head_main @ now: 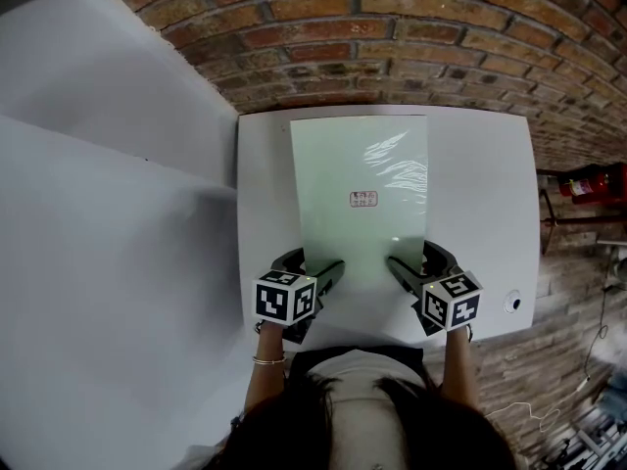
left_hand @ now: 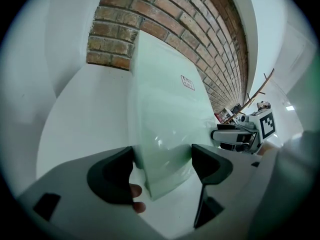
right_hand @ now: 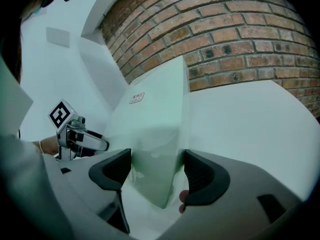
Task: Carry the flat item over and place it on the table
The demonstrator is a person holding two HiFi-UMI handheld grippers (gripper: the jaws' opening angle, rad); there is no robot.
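Sheet (head_main: 361, 184): pale green, flat, glossy, lying on the white table (head_main: 480, 194) with its long sides running near to far. The far edge is close to the brick wall (head_main: 392, 37), and the near edge is just short of the table's near rim. A small white label (head_main: 363, 199) with red print sits about mid-sheet; the print is too small to read. Left gripper (head_main: 312, 262) is at the sheet's near-left corner. Its own view shows the jaws spread wide with that corner lying between them, the sheet's edge close against the left jaw, and no clamping visible. Right gripper (head_main: 416, 259) is at the near-right corner in the same condition: jaws spread, corner between them, not pinched. Each gripper view shows the other gripper across the sheet. The two grippers are level with each other, well apart, one at each side of the near edge, and both point toward the wall. A fingertip (left_hand: 137, 196) shows under the left gripper's left jaw. A bracelet (head_main: 268, 360) is on the left wrist. A red fire extinguisher (head_main: 593, 184) stands on the floor to the right of the table, by the wall. Grey wall panel (head_main: 98, 164) to the left.
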